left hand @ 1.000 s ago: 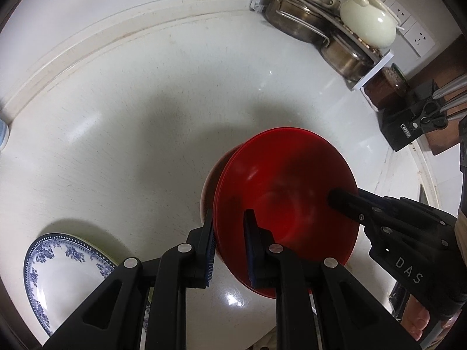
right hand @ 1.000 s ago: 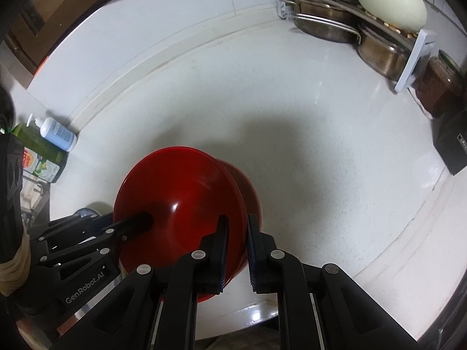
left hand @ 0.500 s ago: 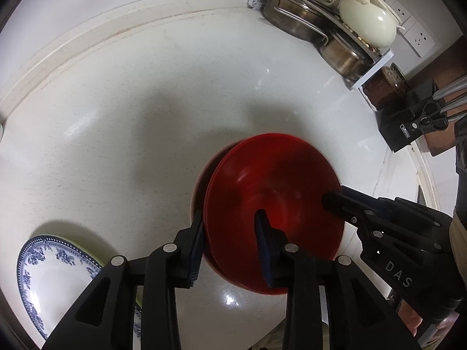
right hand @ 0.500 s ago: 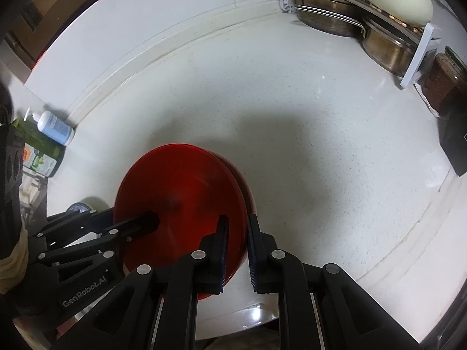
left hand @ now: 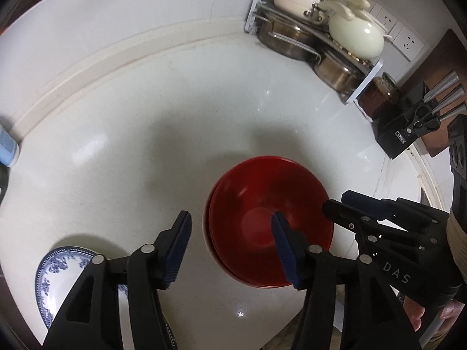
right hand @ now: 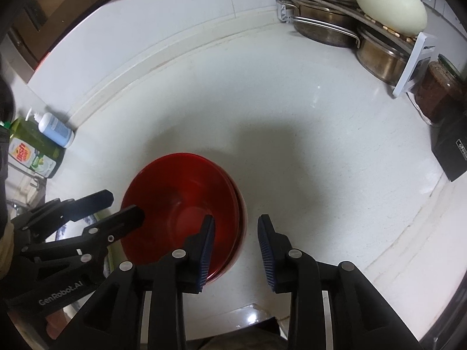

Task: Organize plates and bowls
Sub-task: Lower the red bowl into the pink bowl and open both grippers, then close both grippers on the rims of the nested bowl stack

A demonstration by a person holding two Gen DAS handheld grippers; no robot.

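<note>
Both jaws opening, the left gripper (left hand: 230, 250) and right gripper (right hand: 236, 250) straddle opposite rims of the nested red bowls (left hand: 270, 221), pads clear, gripping nothing.

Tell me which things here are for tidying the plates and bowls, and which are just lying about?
For the job: red bowls, stacked; blue-patterned plate; left gripper and right gripper, both opening, pads off the bowls.

Just lying about: pots on the rack, cream lid, jar, knife block, soap bottles.
</note>
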